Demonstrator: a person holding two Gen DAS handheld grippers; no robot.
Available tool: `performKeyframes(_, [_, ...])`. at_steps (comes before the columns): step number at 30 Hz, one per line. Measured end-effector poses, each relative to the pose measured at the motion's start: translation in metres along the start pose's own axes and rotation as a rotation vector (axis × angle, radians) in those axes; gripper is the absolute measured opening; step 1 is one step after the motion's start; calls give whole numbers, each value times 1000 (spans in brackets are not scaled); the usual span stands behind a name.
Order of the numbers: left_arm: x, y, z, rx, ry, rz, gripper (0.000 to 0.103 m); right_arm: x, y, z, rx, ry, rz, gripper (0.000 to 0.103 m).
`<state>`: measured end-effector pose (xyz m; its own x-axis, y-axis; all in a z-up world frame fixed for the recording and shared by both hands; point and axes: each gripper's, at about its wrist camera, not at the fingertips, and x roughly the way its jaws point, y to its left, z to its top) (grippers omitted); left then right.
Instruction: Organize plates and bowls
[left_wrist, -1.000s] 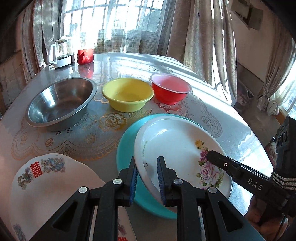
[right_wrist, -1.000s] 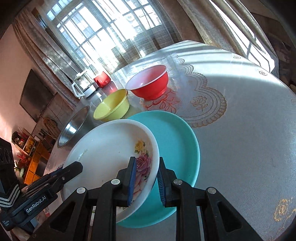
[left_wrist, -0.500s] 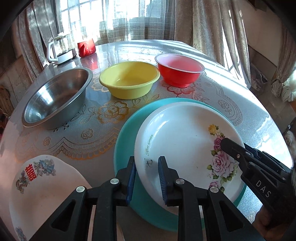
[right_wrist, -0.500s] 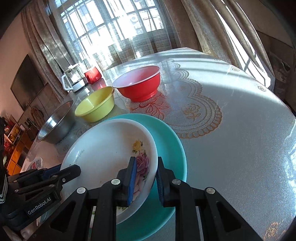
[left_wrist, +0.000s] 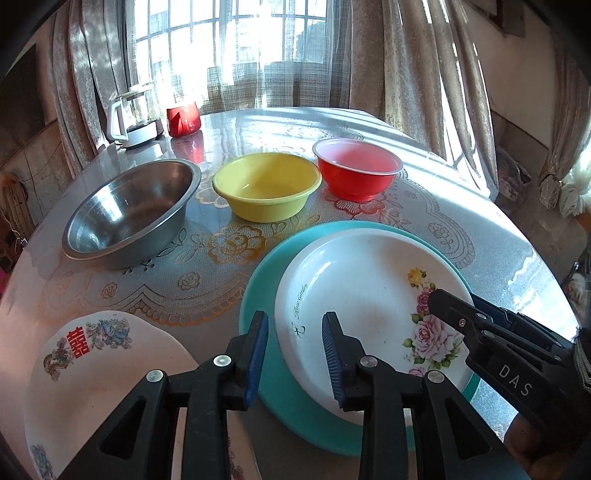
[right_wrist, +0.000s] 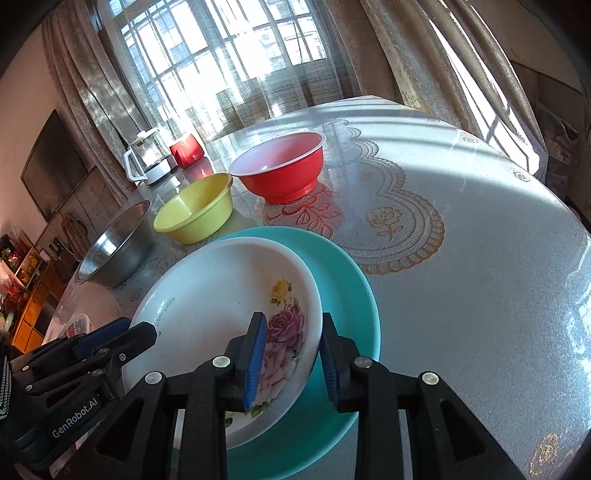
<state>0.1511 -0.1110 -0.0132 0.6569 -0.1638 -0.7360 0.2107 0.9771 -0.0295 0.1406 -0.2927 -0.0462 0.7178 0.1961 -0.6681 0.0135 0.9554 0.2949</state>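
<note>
While stacked, three plates, three bowls.

Printed plate (near edge) behind tongs, cropped

Three bowls block the far side; table right lies bare.

Floral plate on larger plate — bowls behind
</note>
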Motion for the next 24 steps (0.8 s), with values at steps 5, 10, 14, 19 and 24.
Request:
performKeyframes(5, [-14, 2, -3, 9, -33, -11, 36, -11, 2, 1, 8, -33, -4, 38])
performKeyframes(10, [-30, 4, -10, 15, -65, -14, 38, -25, 10, 1, -8, -59, -3, 41])
performKeyframes(14, [-43, 9, -13, 12, -94, -12, 42, -31, 15, 1, -15, -63, -1, 54])
performKeyframes(19, [-58, 24, -15, -27, -115, -9, 42, -37, 20, 1, -20, -72, -10, 55])
performKeyframes(24, [-74, 42, -19, -60, -138, 13, 42, -48, 32, -1, -48, -96, -9, 61])
